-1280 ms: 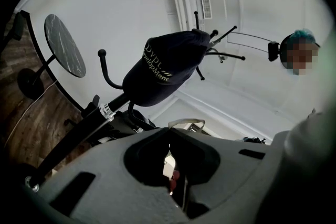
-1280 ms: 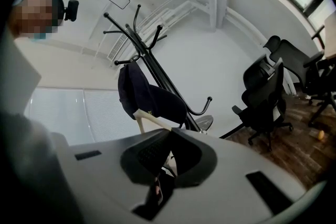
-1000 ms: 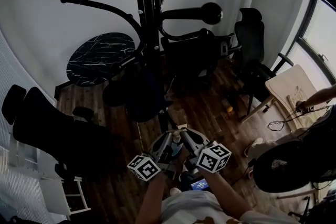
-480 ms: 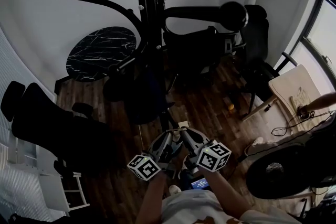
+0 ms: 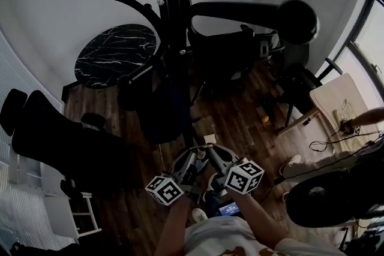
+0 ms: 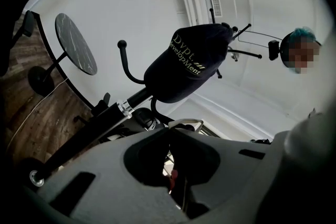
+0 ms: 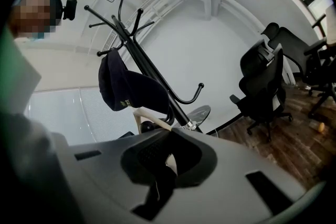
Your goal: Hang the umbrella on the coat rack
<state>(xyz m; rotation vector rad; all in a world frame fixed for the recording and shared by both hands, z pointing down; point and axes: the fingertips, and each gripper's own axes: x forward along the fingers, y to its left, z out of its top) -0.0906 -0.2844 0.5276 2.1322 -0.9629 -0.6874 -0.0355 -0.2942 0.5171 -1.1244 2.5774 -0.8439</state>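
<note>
The folded umbrella (image 6: 185,124), its cream curved handle showing just past the jaw tips, is pinched by both tools. The left gripper (image 6: 169,132) and right gripper (image 7: 170,132) are each closed on its dark fabric, side by side low at the person's front. Over the last second the pair has barely shifted, while the coat rack (image 5: 171,21) ahead of them and its knobbed arm (image 5: 298,21) loom larger, seemingly an approach; the hanging is not yet done. A navy cap (image 6: 189,60) occupies a hook above the jaws. Beyond lie a round marble table (image 5: 117,54), office chairs (image 7: 262,86), wood floor (image 5: 234,117) and white walls (image 5: 36,21).
</note>
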